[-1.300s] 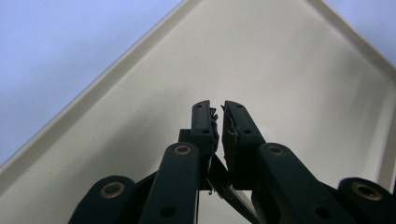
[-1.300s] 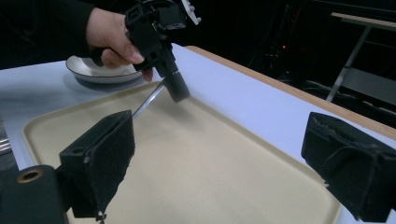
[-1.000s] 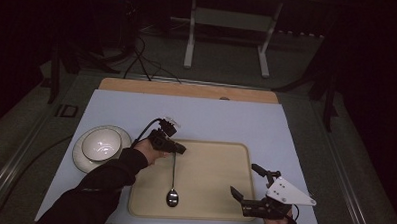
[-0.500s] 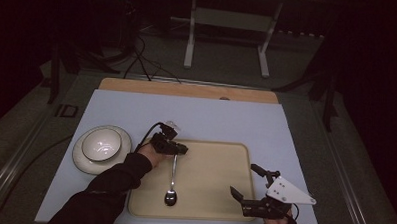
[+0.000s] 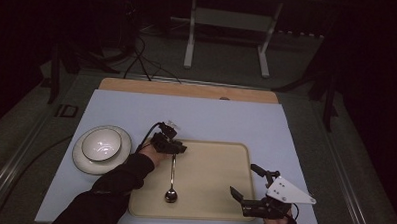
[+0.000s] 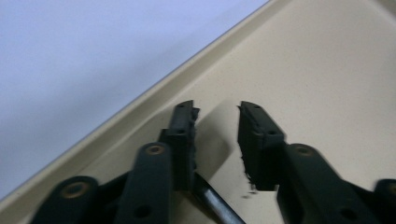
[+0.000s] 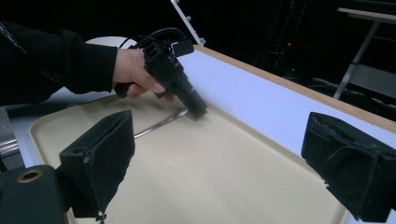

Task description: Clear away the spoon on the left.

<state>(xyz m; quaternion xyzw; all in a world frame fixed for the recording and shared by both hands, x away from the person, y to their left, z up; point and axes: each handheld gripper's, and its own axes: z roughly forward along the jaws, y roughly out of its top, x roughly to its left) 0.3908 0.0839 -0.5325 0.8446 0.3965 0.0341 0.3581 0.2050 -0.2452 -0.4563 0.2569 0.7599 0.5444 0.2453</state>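
Left gripper point(image 5: 177, 147) fingers point(image 6: 183, 140) have just been opening, parting off the spoon point(image 5: 172, 177) now lying on the tray point(image 5: 219, 168); right gripper point(image 5: 248, 186) waiting wide, empty; spoon is looking light, rigid, slippery, best pinched mid-handle

The room is dark beyond the table point(image 5: 136, 110), which is evenly lit from above; the tray point(image 6: 327, 70) looks soft and blurred up close, with faint shadows
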